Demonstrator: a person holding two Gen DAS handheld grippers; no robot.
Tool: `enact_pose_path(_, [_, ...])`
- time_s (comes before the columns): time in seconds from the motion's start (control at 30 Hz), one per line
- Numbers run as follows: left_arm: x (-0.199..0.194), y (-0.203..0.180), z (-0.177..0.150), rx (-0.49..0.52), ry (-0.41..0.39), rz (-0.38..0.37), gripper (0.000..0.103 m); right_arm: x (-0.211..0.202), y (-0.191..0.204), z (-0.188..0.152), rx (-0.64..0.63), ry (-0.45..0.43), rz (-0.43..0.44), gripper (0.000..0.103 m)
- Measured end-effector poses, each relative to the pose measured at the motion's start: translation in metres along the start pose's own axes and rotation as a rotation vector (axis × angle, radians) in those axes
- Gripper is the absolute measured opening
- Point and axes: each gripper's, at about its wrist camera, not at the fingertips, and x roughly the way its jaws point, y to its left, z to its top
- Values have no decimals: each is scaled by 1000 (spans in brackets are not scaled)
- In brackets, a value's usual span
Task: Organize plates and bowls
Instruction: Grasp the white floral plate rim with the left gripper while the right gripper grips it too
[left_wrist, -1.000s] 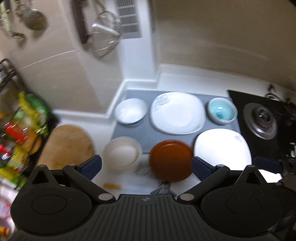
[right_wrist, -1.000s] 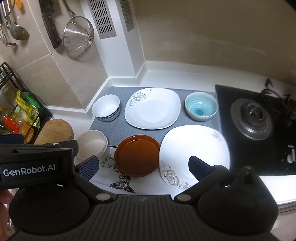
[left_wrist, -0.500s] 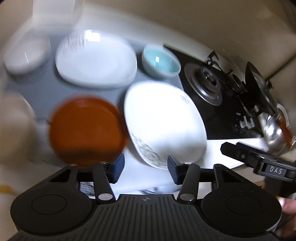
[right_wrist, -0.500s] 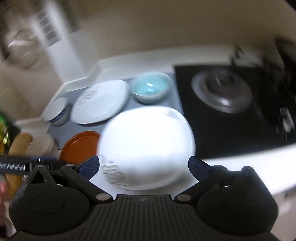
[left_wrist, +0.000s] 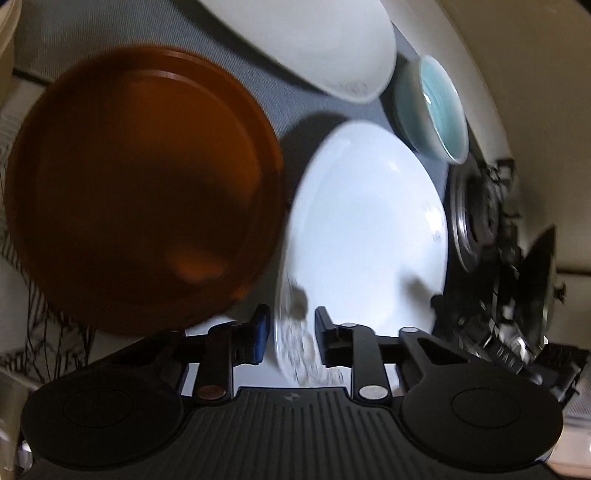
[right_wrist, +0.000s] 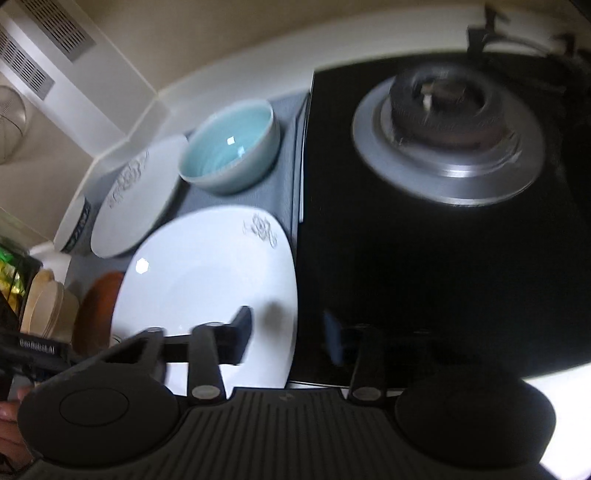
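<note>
My left gripper (left_wrist: 290, 334) pointed steeply down at the near rim of the white square plate (left_wrist: 369, 229). Its fingers (left_wrist: 258, 334) had just been closing, and the plate's patterned edge stood between them; gaps showed on both sides of that edge, so the fingers were narrowly apart and not yet pressing. My right gripper (right_wrist: 286, 332) straddled the same plate's right edge (right_wrist: 207, 280) where it met the black stove top (right_wrist: 424, 266). Its fingers (right_wrist: 240, 332) had likewise just been closing, one above the plate's surface and one over the stove glass. The blur was heavy there, so contact appeared unlikely, though I could not fully confirm it.

The white square plate lay flat on the table, just beside the brown round plate (left_wrist: 144, 184) on its left and against the stove on its right. The light blue bowl (right_wrist: 229, 147) stood upright on the grey mat (left_wrist: 277, 96) behind it. A second white plate (right_wrist: 136, 199) lay beside that bowl, farther left. A burner (right_wrist: 447, 140) sat on the stove. Beige bowls (right_wrist: 48, 310) stood stacked at the far left of the right wrist view.
</note>
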Motion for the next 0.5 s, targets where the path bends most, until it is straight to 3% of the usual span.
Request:
enact_pose_path(0.1, [0, -9, 5, 28, -29, 24, 23, 10, 2, 0, -23, 8, 40, 24])
enact_pose_path(0.23, [-8, -16, 8, 92, -45, 90, 19, 6, 4, -2, -22, 26, 18, 12])
enact_pose_path(0.33, [-13, -19, 3, 145, -51, 98, 19, -1, -4, -8, -2, 37, 51, 12])
enact_pose_path(0.5, [-2, -19, 7, 93, -20, 79, 22, 1, -12, -15, 6, 65, 120, 17])
